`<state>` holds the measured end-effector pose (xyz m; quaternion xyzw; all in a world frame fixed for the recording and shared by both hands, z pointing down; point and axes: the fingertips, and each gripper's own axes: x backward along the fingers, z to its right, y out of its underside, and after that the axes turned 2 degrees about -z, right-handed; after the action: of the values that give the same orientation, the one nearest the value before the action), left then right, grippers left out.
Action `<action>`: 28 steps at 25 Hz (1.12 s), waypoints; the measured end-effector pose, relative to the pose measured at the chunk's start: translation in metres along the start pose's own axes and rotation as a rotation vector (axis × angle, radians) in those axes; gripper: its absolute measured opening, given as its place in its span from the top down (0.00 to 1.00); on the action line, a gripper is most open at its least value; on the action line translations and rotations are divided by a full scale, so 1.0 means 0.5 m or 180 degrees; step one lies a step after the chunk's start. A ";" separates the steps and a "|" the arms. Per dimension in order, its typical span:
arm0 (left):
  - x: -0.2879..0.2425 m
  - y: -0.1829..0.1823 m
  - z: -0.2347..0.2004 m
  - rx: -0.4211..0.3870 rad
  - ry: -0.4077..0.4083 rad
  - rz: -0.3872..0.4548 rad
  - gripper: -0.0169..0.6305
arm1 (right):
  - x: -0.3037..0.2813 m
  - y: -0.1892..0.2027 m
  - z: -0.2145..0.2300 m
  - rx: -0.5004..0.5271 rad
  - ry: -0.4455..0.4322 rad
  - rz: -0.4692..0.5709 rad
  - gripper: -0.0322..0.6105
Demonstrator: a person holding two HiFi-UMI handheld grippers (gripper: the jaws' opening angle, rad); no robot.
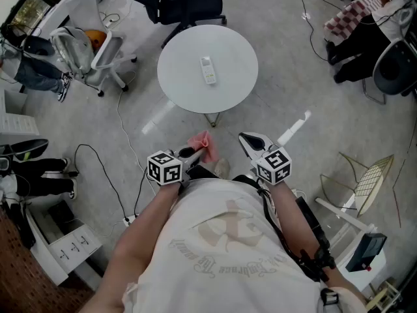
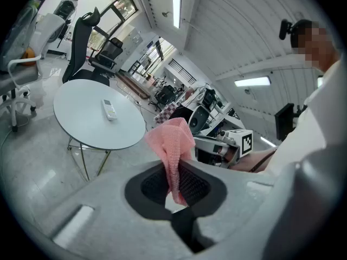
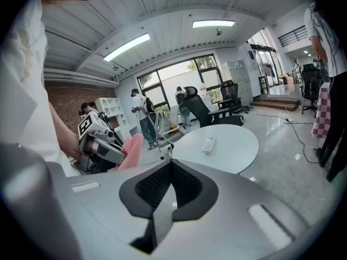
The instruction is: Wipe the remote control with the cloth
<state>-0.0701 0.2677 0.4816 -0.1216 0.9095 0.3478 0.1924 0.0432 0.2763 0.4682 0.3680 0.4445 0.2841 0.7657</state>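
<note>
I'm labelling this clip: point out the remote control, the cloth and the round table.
remote control (image 1: 207, 70), head view, middle of its body.
cloth (image 2: 172, 142), left gripper view, bunched upper part.
round table (image 1: 179, 77), head view, bare top left of the remote.

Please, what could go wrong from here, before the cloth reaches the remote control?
1. The left hand-held gripper pinches only a narrow part of the cloth; it may slip out during wiping.
2. The remote lies loose on the smooth table, with the shut right hand-held gripper far from it; it may slide.
3. A cable on the floor could catch a foot.
</note>
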 end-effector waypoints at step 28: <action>0.016 -0.012 -0.025 0.0079 -0.0059 0.0075 0.95 | -0.008 0.019 0.031 -0.0363 0.0150 0.0078 0.94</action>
<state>-0.0787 0.2541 0.4833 -0.1054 0.9134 0.3397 0.1982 0.0541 0.2740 0.4829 0.3223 0.4411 0.3269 0.7712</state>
